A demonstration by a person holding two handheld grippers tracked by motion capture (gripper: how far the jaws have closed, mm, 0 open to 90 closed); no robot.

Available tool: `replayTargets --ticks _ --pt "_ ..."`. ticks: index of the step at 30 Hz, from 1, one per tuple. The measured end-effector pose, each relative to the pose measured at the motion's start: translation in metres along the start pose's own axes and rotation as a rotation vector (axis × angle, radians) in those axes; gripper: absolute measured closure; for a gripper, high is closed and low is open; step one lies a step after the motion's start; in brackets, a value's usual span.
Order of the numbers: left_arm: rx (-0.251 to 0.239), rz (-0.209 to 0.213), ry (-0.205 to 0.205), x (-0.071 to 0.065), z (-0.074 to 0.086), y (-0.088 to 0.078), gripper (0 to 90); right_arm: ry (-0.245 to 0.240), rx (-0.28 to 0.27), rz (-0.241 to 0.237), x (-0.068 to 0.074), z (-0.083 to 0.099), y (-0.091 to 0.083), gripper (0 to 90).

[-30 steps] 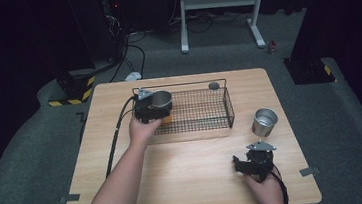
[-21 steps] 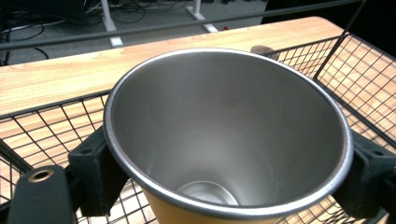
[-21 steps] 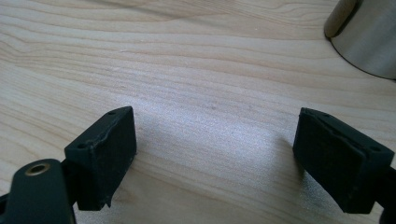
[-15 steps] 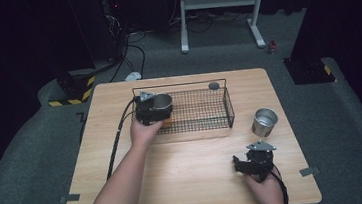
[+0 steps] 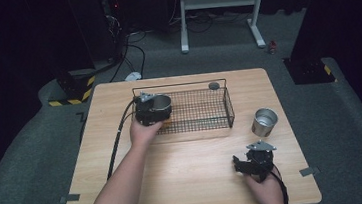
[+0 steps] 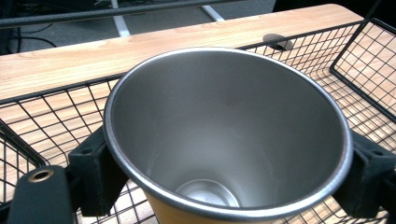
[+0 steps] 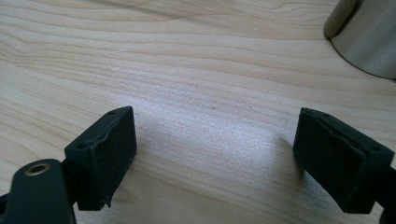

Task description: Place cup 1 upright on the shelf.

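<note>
**Steel cup held over the wire basket while the other gripper rests open**

The left gripper point(image 6: 224, 158) has its two black jaws pressed against opposite sides of a steel cup point(image 6: 224, 130), clamping it just under the rim. The cup stands upright with its mouth open to the camera, its brushed inside bare down to the round bottom and a strip of orange-tan outer wall showing beneath the rim. It sits at the left end of a black wire basket point(image 6: 355, 60), whose mesh floor and side walls spread behind and to either side of it; whether its base touches the mesh cannot be told. In the high view the left gripper point(image 5: 153, 110) and the steel cup point(image 5: 161, 103) sit over the basket's near-left corner, the basket point(image 5: 228, 108) lying across the far half of the wooden table point(image 5: 196, 181), with a cable trailing from the gripper toward the person's forearm.

The right gripper point(image 7: 215, 154) has its jaws spread wide with nothing between them, only bare wood grain below. In the high view the right gripper point(image 5: 255, 161) rests low near the table's front right corner. A second steel cup point(image 5: 264, 121) stands upright on the table just right of the basket and beyond that gripper, its lower wall also showing at the edge of the right gripper view point(image 7: 369, 37).
</note>
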State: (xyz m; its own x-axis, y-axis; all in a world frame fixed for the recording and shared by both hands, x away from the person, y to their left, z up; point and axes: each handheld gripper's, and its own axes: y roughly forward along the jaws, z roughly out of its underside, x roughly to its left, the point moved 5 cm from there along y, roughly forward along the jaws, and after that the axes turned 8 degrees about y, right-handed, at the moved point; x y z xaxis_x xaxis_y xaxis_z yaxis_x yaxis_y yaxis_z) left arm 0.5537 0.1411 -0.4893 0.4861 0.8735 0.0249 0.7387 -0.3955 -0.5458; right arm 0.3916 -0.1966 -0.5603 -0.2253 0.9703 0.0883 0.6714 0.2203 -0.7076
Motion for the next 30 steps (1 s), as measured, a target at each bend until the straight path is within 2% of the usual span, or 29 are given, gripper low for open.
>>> replayTargets --ticks 20,30 --pt "0.005 -0.013 0.009 0.0003 0.0010 0.0016 13.7 0.000 -0.002 0.001 0.0000 -0.0001 0.0001 13.3" --pt "0.015 -0.020 0.043 -0.0015 0.0031 -0.0011 13.6 0.000 -0.002 0.001 0.0000 0.0000 0.0001 13.2"
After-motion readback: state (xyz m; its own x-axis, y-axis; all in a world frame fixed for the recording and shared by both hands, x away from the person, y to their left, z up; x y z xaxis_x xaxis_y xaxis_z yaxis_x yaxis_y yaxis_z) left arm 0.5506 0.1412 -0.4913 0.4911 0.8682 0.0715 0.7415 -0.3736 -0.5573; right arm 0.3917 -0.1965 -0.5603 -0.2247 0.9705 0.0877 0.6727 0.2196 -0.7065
